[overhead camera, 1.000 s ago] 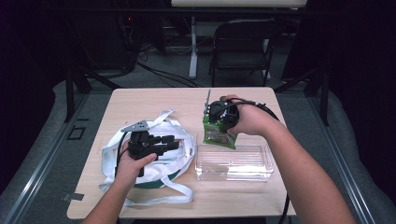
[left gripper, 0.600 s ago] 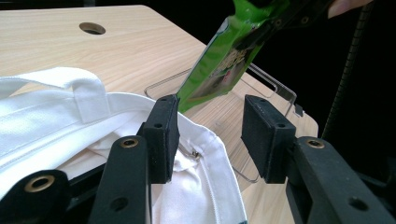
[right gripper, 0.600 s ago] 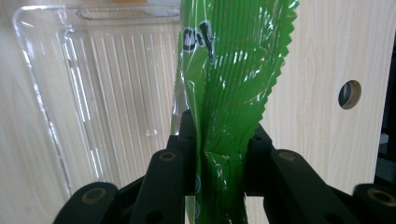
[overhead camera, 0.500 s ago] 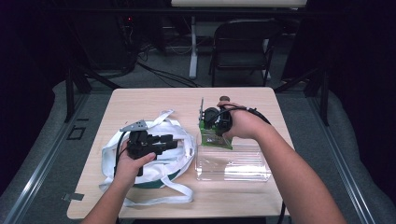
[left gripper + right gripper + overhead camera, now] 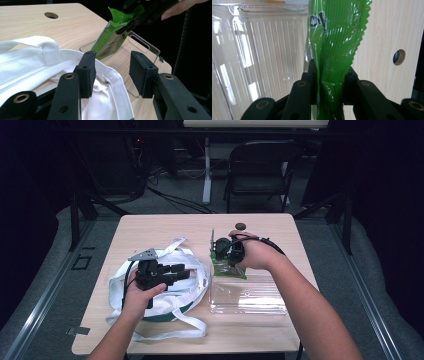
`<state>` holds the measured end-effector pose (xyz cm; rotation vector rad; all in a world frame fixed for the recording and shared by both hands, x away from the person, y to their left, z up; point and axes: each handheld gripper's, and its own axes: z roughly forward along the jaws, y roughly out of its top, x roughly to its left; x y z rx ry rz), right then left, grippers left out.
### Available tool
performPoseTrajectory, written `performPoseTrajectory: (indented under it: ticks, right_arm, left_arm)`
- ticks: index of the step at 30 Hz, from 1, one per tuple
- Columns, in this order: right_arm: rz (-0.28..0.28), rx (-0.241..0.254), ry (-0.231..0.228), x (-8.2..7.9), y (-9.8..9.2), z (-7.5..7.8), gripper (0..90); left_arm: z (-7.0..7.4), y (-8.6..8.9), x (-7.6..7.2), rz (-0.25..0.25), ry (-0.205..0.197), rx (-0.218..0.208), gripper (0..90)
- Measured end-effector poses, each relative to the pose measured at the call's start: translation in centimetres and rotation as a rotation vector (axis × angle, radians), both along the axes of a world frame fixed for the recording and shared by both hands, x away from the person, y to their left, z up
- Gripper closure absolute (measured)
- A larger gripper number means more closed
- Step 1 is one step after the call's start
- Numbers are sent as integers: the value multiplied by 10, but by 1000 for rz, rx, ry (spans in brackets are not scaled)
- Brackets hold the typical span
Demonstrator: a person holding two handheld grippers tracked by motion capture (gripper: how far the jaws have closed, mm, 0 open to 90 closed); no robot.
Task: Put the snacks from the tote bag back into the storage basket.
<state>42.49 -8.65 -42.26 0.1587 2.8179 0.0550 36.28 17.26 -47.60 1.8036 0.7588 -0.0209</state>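
A green foil snack bag (image 5: 334, 37) is pinched by its top edge in my right gripper (image 5: 329, 72), which is shut on it. In the high view the snack bag (image 5: 227, 269) hangs over the far left corner of a clear plastic tray (image 5: 250, 295), with the right gripper (image 5: 223, 254) above it. A white cloth tote bag (image 5: 195, 275) lies on the table's left half. My left gripper (image 5: 112, 60) is open over the tote bag's rim (image 5: 30, 57), nothing between its jaws. Beyond it I see the snack bag (image 5: 110, 40), tilted.
The wooden table (image 5: 165, 230) has a round cable hole (image 5: 240, 226) near its far edge. The clear tray (image 5: 262, 50) lies flat just right of the tote bag. A black chair (image 5: 260, 165) stands behind the table.
My right gripper has carried the green bag a little left and toward the near side, closer to the tote bag. The left gripper has stayed over the tote bag.
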Motion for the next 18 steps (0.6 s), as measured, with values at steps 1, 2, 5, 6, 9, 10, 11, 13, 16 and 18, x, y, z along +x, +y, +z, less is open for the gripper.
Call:
performPoseTrajectory:
  ticks: [1,2,5,6,9,10,11,13,16,18]
  right_arm:
    - [3,-7,-2,1,1,-2,744]
    - [3,-11,-3,2,1,-3,744]
    - [5,-12,-1,4,2,-7,744]
    - [8,-18,3,5,2,-8,744]
    - [10,-12,9,7,2,-13,744]
    - [14,-12,10,7,2,-15,744]
    - [15,-14,7,8,2,-17,743]
    - [16,-19,9,8,2,-19,743]
    - [11,-1,11,11,1,-22,744]
    - [13,6,10,13,0,-22,744]
  left_arm:
    - [0,0,0,2,0,-2,562]
    - [0,0,0,3,0,-2,562]
    - [-1,1,1,5,0,-4,562]
    - [-1,1,1,6,0,-3,562]
    - [-1,1,1,9,3,-7,562]
    - [-1,1,1,9,4,-6,562]
    - [-1,1,1,10,4,-6,562]
    - [-1,2,1,10,5,-5,562]
    - [-2,2,2,13,6,-3,562]
    - [-3,2,2,13,7,0,563]
